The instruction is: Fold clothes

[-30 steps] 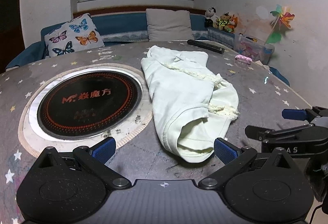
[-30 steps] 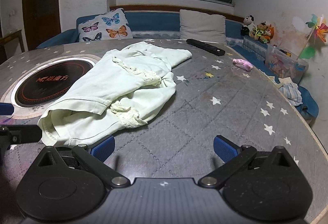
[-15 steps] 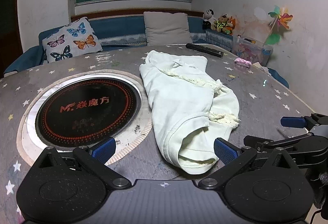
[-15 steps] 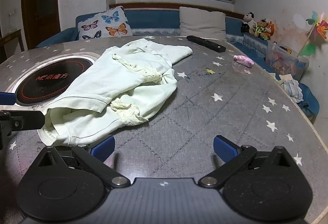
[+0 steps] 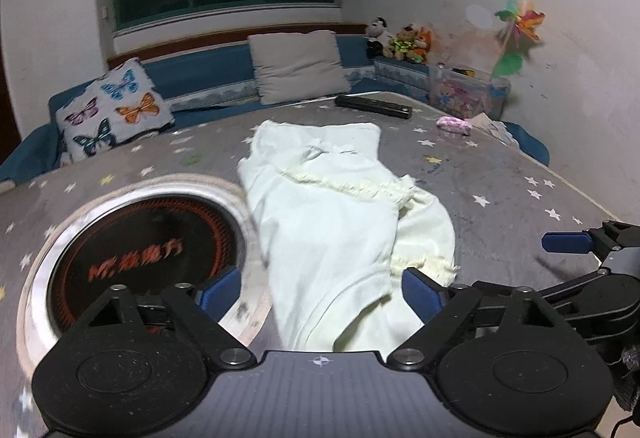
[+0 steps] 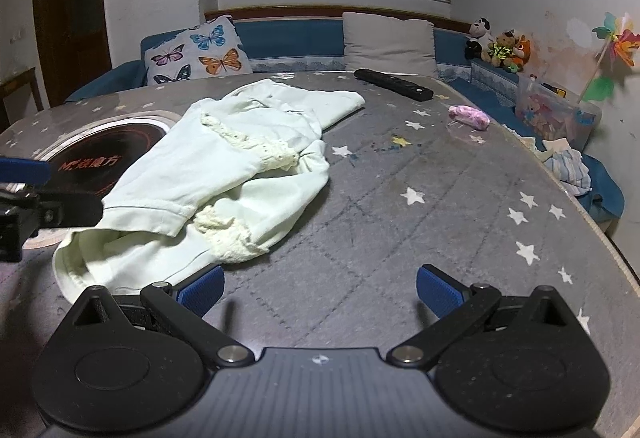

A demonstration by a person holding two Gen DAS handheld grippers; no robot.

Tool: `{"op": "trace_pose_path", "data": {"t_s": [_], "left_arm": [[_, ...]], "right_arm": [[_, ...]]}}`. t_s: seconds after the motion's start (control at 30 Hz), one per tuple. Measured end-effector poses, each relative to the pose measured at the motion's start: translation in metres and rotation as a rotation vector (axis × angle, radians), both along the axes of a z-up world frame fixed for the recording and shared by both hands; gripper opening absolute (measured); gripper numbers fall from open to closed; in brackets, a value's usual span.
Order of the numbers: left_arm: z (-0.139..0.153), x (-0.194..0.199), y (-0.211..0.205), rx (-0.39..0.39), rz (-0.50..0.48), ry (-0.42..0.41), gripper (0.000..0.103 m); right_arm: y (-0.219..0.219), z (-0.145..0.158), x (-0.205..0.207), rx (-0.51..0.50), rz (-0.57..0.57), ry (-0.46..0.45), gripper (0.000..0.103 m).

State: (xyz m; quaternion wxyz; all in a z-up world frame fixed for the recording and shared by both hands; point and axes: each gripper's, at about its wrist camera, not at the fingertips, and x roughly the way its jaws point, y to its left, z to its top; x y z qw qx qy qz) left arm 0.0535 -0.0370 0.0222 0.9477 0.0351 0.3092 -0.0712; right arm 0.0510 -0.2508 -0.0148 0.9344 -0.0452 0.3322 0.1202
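Your left gripper (image 5: 316, 288) is narrowing its jaws with the near hem of the pale green garment (image 5: 344, 230) between the fingers, pads not pressing it yet; that looks like a grab to start the fold. Your right gripper (image 6: 318, 288) hangs spread wide, nothing between its fingers but bare table (image 6: 400, 238), the garment's frayed cuff just beyond its left finger, probably waiting for a corner. One garment, crumpled in a heap, and it overlaps the rim of the one round cooktop (image 5: 136, 250) off your left finger. Farther out: one black remote (image 6: 394, 84), one pink bundle (image 6: 469, 117), two cushions on the bench, a butterfly cushion (image 6: 196, 53) and a grey cushion (image 6: 390, 41).
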Motion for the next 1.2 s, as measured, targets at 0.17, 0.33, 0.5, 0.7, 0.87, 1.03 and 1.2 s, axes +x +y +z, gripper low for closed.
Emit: {"op": "trace_pose_path", "data": {"t_s": [0.17, 0.33, 0.5, 0.7, 0.87, 1.03, 1.2], "left_arm": [[-0.001, 0.028, -0.019, 0.034, -0.078, 0.009, 0.074], [-0.004, 0.058, -0.04, 0.069, -0.141, 0.012, 0.06], [-0.016, 0.084, -0.053, 0.081, -0.197, 0.049, 0.058], [-0.028, 0.105, -0.054, 0.075, -0.214, 0.097, 0.019], [-0.017, 0.103, -0.03, 0.016, -0.175, 0.066, 0.004], [0.003, 0.096, 0.003, -0.029, -0.078, 0.0, 0.001], [0.015, 0.089, 0.034, -0.049, 0.011, -0.03, 0.001]], "right_arm": [[-0.008, 0.001, 0.009, 0.02, -0.022, 0.004, 0.103], [-0.015, 0.002, 0.018, 0.032, -0.043, 0.008, 0.102], [-0.022, 0.004, 0.027, 0.043, -0.051, 0.011, 0.098], [-0.023, 0.009, 0.043, 0.047, -0.033, 0.024, 0.089], [-0.019, 0.01, 0.062, 0.05, -0.003, 0.038, 0.082], [-0.012, 0.009, 0.089, 0.082, 0.026, 0.067, 0.069], [-0.002, 0.001, 0.111, 0.122, 0.06, 0.113, 0.056]]}}
